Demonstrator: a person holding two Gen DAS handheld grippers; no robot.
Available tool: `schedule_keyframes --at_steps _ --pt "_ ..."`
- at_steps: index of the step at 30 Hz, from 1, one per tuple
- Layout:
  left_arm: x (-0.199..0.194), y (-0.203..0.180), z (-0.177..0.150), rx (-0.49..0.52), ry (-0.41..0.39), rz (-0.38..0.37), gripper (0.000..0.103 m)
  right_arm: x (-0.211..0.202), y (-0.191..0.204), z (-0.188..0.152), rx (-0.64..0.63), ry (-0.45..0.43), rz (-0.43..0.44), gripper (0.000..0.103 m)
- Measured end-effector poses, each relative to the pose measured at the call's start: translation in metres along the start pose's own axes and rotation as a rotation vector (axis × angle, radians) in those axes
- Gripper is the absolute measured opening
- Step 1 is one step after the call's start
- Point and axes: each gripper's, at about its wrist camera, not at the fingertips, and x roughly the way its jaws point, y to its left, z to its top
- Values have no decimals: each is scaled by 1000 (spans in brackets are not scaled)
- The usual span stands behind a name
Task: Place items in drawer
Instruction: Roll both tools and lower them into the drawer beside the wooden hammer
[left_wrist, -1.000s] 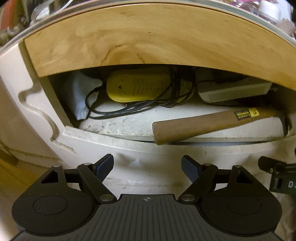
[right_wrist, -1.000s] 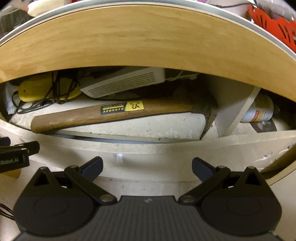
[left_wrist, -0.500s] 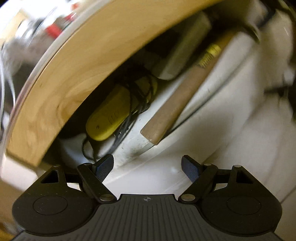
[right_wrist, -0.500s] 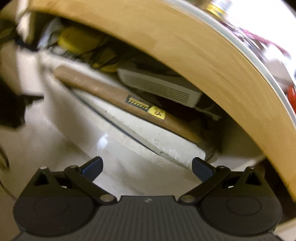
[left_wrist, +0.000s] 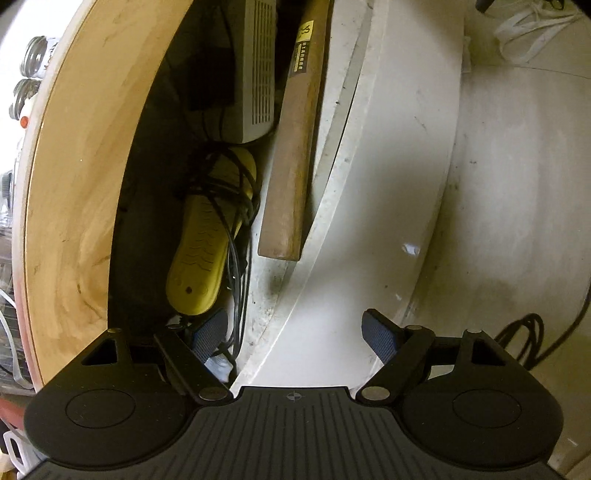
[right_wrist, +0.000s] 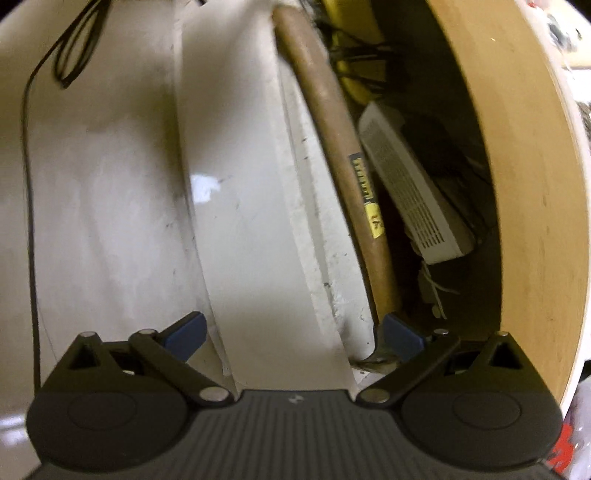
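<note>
Narrow slot into the open white drawer (left_wrist: 354, 206), capped by the wooden tabletop edge (left_wrist: 85, 184). Inside, crowded: hammer handle (left_wrist: 295, 147) along the front wall, yellow device (left_wrist: 207, 243) wrapped in black cord, white vented box (left_wrist: 258, 70) behind. Bare floor (left_wrist: 517, 184) in front, black cable loop (left_wrist: 524, 339) lying there

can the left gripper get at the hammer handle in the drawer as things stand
Probably yes: the left gripper is open, and the hammer handle lies uncovered along the drawer front, its butt end nearest. The desktop overhang may crowd it.
</note>
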Motion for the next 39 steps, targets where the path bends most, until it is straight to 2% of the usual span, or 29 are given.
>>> schedule_keyframes --at_steps 14,26,28,30,32,33,39 --pt "22 -3 2 37 8 14 80 25 -5 3 -68 26 -27 98" --pt "35 -5 1 69 14 14 80 39 -7 8 -61 27 -30 95" --pt "38 -4 1 73 25 -5 66 41 -7 8 -54 29 -26 94" --pt "38 -4 1 77 30 -29 54 41 -8 7 -55 36 -30 85" --pt "36 -6 1 84 28 -36 51 42 -10 7 -52 56 -18 57" --pt "35 -7 0 86 27 -36 51 42 -10 7 -48 60 -3 51" --pt "34 -5 0 79 24 -36 49 39 -10 8 -68 67 15 44"
